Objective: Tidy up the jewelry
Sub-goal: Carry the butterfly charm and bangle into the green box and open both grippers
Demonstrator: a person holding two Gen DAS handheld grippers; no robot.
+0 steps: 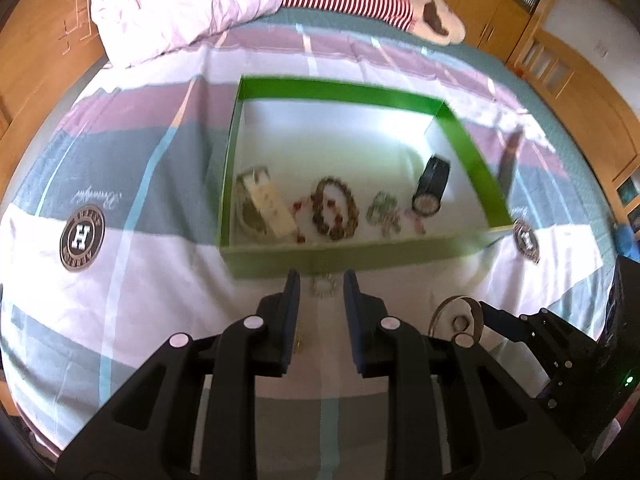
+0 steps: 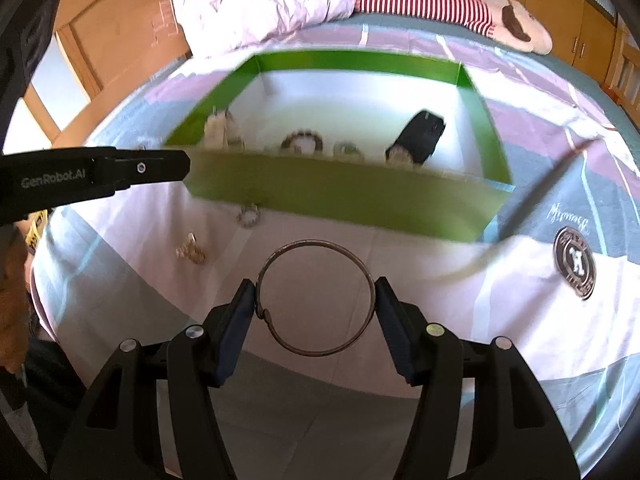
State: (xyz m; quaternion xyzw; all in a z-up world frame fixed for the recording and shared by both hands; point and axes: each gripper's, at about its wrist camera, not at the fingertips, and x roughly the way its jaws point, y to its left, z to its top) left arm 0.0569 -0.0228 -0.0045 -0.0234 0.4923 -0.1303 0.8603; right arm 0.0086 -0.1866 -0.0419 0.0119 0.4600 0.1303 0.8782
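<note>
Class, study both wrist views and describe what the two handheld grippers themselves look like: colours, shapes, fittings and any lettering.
Both are matte black plastic. The left gripper and right gripper each have two angular fingers with cut-out slots, dark blue pads on the inner faces, and round silver fasteners at the joints. Seen side-on from the right wrist view, the left gripper bears white "GenRobot.AI" lettering.

Black grippers (image 2: pixel 315 300) — blue-padded fingers (image 2: pixel 236 316), silver screws

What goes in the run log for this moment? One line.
right hand-held gripper: shut on bangle | left hand-held gripper: empty | box: five pieces inside
</note>
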